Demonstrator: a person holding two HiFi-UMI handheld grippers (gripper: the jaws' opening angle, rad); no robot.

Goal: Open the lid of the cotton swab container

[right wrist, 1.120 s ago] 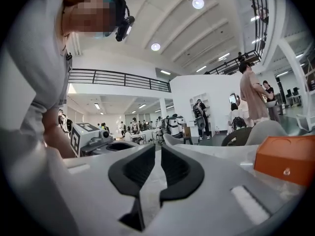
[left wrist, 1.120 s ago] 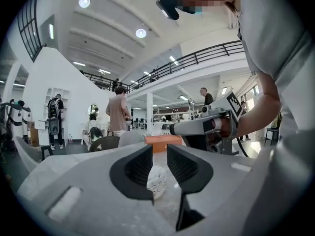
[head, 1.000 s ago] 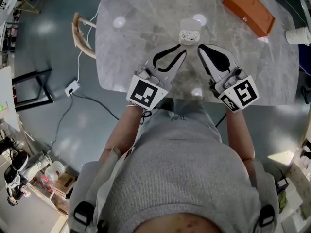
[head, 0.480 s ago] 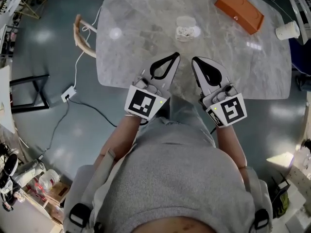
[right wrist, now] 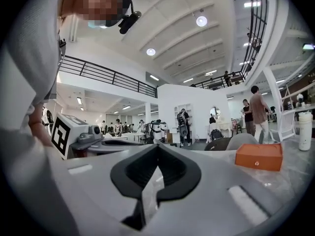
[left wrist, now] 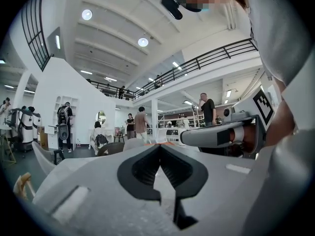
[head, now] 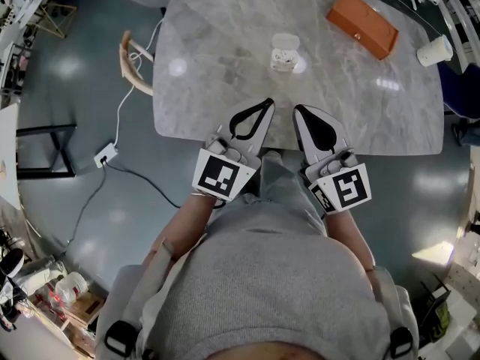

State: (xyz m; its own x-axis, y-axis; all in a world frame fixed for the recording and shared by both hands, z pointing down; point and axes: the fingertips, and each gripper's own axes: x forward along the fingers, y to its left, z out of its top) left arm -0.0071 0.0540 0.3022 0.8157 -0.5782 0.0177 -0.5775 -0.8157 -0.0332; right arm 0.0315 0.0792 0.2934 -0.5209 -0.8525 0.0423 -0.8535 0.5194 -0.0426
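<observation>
The cotton swab container (head: 283,58) is small and clear, with white swabs inside, and stands mid-table in the head view. A clear round lid (head: 286,42) appears swung back on its far side. My left gripper (head: 268,103) is shut and holds nothing; it sits over the table's near edge, well short of the container. My right gripper (head: 298,111) sits beside it, also shut and holding nothing. In the left gripper view the left gripper (left wrist: 160,146) shows its jaws meeting at the tip. In the right gripper view the right gripper (right wrist: 157,145) does the same. Neither gripper view shows the container.
On the marble table (head: 217,66), an orange box (head: 361,23) lies at the far right and a paper cup (head: 436,49) stands at the right edge. A wooden chair (head: 135,62) and a floor power strip (head: 105,154) are to the left. People stand in the hall behind.
Both grippers have drawn back from the container toward the table's near edge. The container has stayed where it was on the table.
</observation>
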